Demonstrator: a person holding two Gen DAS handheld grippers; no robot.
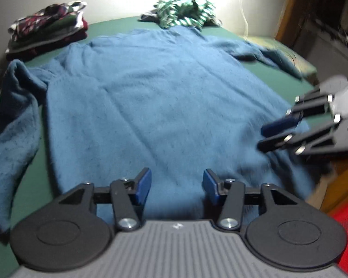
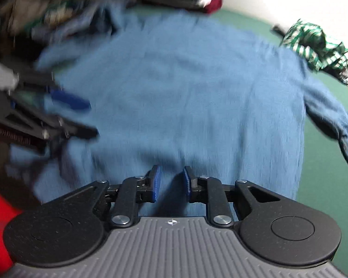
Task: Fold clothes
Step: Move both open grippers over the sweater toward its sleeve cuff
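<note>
Sweater (image 1: 150, 97) flat — grippers (both) parted.

Left gripper (image 1: 176, 186), black linkage arms, blue pads (image 1: 143, 185), silver screws, ribbed grey body, seemingly matching right gripper (image 2: 169, 183)

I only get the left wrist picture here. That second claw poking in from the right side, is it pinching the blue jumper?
Observer: No. In its own view the right gripper shows a narrow gap between its blue pads, no fold of the blue sweater in it.
Operator: Anything beyond my picture's left edge?
Observer: Blurred clutter behind the left gripper; I cannot name it.
Operator: And the right sleeve's end?
Observer: The sleeve drapes past the green table edge.
</note>
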